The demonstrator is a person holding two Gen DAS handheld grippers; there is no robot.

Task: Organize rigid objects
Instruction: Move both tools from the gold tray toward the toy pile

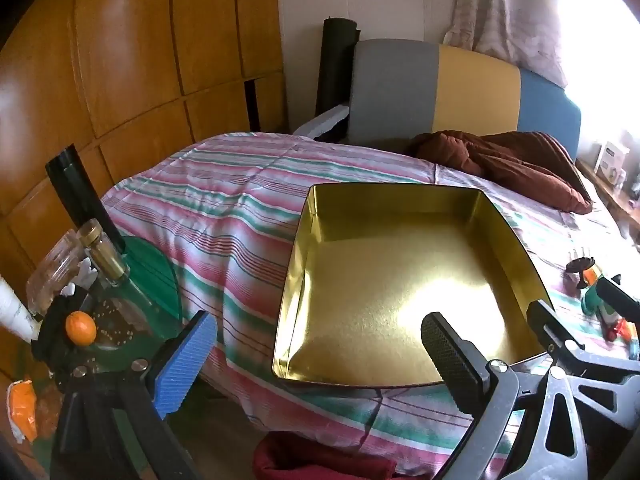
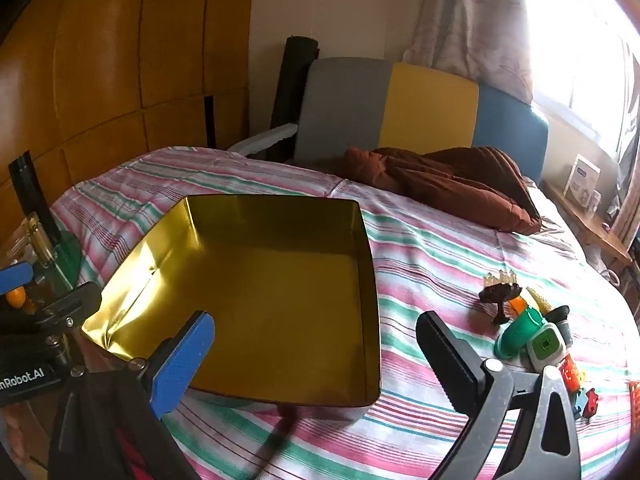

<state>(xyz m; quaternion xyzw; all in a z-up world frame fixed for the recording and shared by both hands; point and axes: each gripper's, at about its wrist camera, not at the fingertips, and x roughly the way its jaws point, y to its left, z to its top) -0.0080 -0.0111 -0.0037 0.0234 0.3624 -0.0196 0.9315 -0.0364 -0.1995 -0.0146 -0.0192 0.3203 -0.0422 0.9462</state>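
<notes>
while open, tools (image 1: 320, 354) flank tin (image 1: 400, 280).

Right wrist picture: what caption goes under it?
Open right gripper hovers over empty gold tin, toys beside.

We stand in a home bedroom: a bed (image 2: 420, 248) under a pink-and-green striped sheet, a padded grey, yellow and blue headboard (image 2: 424, 108) at its far end, wooden wardrobe doors (image 2: 120, 60) to the bed's left, a curtained window (image 2: 580, 60) to its right.
</notes>
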